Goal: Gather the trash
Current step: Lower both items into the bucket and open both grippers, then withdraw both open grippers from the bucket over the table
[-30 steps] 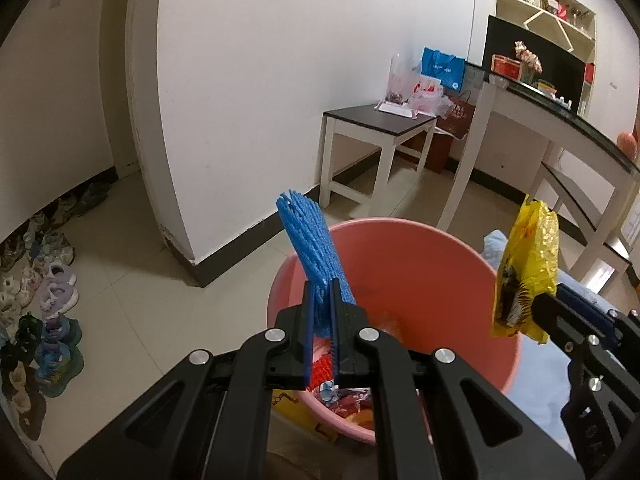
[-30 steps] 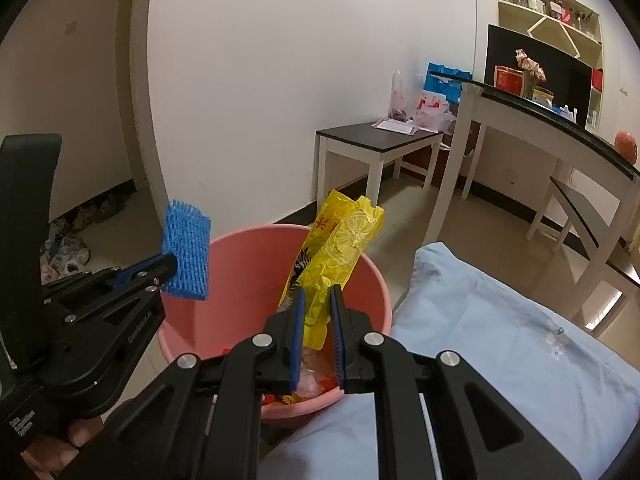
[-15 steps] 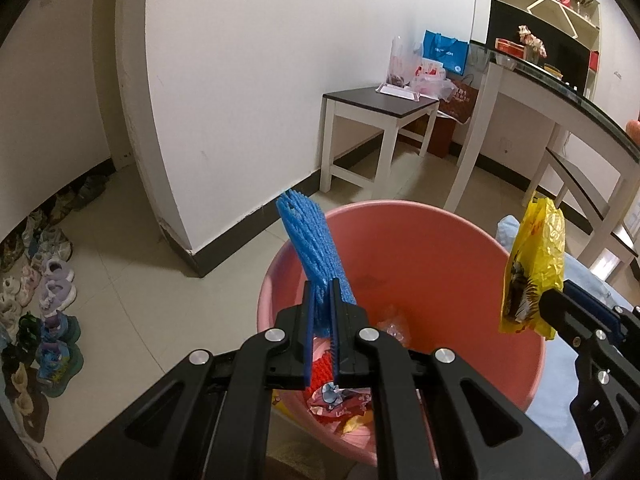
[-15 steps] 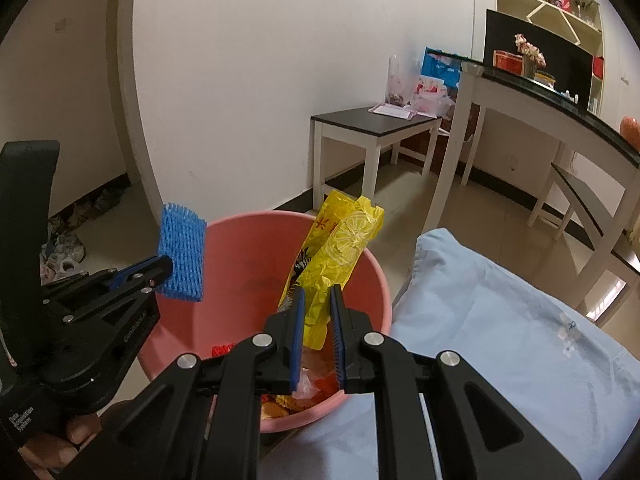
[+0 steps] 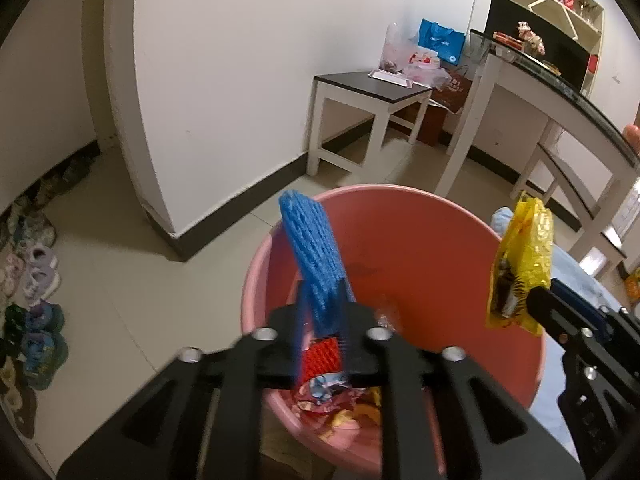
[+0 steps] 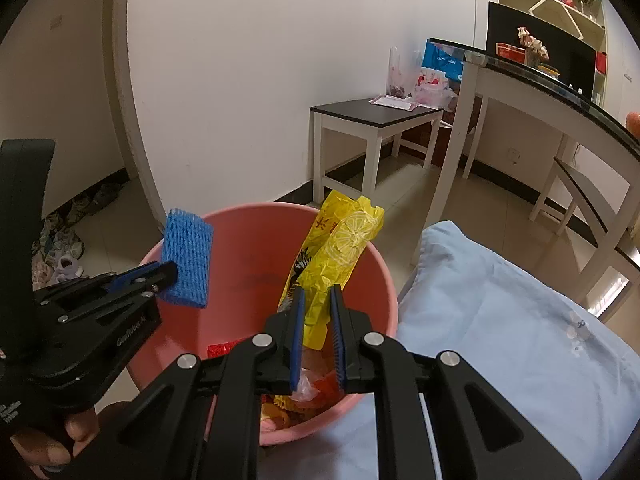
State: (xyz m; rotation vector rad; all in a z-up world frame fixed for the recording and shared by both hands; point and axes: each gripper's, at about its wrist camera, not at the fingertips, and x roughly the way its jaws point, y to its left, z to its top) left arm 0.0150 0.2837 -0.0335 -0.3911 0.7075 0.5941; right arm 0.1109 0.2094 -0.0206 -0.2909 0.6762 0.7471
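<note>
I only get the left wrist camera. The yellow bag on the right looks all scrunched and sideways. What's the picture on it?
Observer: The right wrist view shows the yellow bag from the front. A lemon slice is printed on it.
Operator: Is the right gripper really squeezing it?
Observer: Yes. The right gripper has its jaws pressed on the bag's lower end.
Operator: What's the pale blue stuff beside the pink bucket?
Observer: It's a light blue cushion, and a small clear thing lies on it, too small to identify.
</note>
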